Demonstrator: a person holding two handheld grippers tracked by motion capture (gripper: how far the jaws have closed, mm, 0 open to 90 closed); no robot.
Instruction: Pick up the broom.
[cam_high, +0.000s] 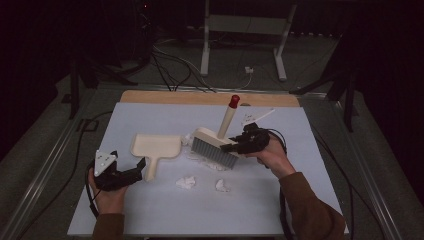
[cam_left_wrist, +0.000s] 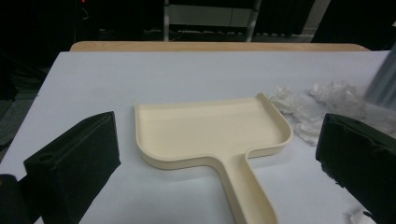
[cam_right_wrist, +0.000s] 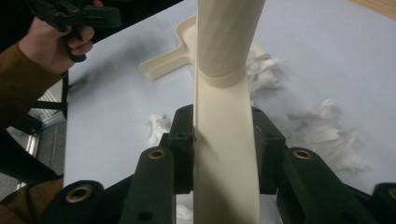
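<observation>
A: Nearest the high camera is the left gripper, jaws wide apart, nothing between them. It sits just short of the dustpan handle, which points at it. In the left gripper view the handle runs up the middle of the gap, touching neither jaw.

B: And the right gripper?

A: Clamped on the brush back. In the right gripper view its jaws press both flat sides of the cream body, handle rising past the lens. Head tilted, bristles down on the table among the tissue.

B: Big to small, what's laid out?

A: Table, then dustpan lying flat with its open edge toward the brush, then brush beside it. Then a tissue pile under and beside the bristles. Two loose wads nearer the person: one below the pan, one further right.

B: So the step is probably a sweep into the pan. How should it go?

A: Left should close on the handle first and pin the lip to the table, or the tissue may slide under. Brush should stay low, short strokes toward the lip. The two stray wads likely need their own pass, being well off the line.
</observation>
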